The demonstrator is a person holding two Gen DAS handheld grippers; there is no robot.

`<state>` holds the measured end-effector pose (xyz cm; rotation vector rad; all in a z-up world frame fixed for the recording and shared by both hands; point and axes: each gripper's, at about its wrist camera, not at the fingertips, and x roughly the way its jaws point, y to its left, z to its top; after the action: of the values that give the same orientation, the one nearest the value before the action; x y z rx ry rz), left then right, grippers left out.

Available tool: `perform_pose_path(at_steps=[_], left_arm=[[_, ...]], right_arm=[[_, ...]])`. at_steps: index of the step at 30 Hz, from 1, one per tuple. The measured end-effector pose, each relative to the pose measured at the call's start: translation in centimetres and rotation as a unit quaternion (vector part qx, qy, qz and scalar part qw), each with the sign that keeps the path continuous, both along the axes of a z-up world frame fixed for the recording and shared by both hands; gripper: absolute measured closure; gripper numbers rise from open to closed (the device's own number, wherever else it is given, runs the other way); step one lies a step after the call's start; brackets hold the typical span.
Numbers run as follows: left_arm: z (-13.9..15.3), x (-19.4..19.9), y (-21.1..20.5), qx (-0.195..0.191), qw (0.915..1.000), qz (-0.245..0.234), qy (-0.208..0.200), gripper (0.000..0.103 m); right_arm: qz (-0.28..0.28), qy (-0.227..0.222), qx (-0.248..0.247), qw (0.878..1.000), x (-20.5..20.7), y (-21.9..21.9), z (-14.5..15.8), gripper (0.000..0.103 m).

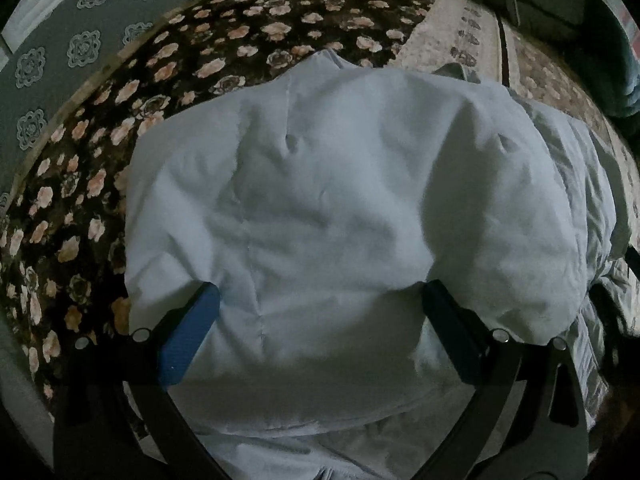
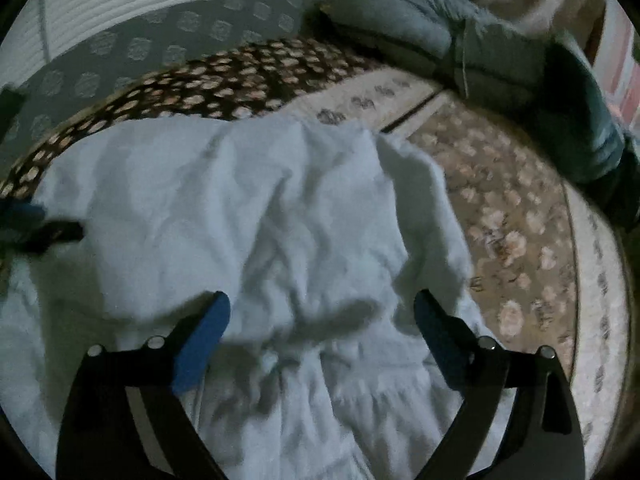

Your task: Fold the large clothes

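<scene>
A: What's nearest?

B: The left gripper (image 1: 320, 296) and right gripper (image 2: 322, 308), both with jaws spread wide and nothing pinched, just above the white garment (image 1: 340, 200).

A: Where does it lie?

B: Bunched on the dark floral blanket (image 1: 168, 60), its right edge over the beige patterned cover (image 2: 512, 216).

A: And beyond?

B: A grey-blue quilted item (image 2: 420, 20) by the far edge.

We see a dark brown rose-patterned blanket (image 1: 168, 92) at left, a beige floral carpet (image 2: 516, 216) at right, in dim light.
</scene>
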<state>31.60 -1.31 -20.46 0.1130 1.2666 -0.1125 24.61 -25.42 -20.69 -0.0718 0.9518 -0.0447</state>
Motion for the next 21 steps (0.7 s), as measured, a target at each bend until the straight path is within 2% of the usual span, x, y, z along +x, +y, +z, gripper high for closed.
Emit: perform_pose_path(at_steps=[6, 10, 12, 14, 16, 21], left_arm=[[1.0, -1.7, -1.1, -0.007, 0.9997, -0.006, -0.021, 0.003], [4.4, -6.9, -0.6, -0.024, 0.9979, -0.031, -0.052, 0.003], [6.5, -10.2, 0.4, -0.021, 0.9953, -0.056, -0.076, 0.003], [8.0, -12.9, 1.9, 0.007, 0.9933, -0.072, -0.091, 0.003], [8.8, -15.2, 4.1, 0.022, 0.9932, -0.072, -0.088, 0.003], [9.1, -18.8, 9.3, 0.017, 0.9951, -0.059, -0.078, 0.003]], right_arm=[[-0.017, 0.021, 0.012, 1.000, -6.1, 1.1, 1.5, 0.010], [-0.013, 0.010, -0.003, 1.000, -9.2, 2.6, 2.9, 0.010], [-0.021, 0.002, -0.002, 1.000, -10.7, 3.1, 3.7, 0.010], [-0.028, 0.002, 0.004, 1.000, -12.1, 3.4, 4.1, 0.009], [-0.035, -0.001, -0.007, 0.999, -13.6, 3.9, 4.4, 0.009], [-0.068, -0.008, 0.007, 0.998, -16.5, 3.7, 4.5, 0.009]])
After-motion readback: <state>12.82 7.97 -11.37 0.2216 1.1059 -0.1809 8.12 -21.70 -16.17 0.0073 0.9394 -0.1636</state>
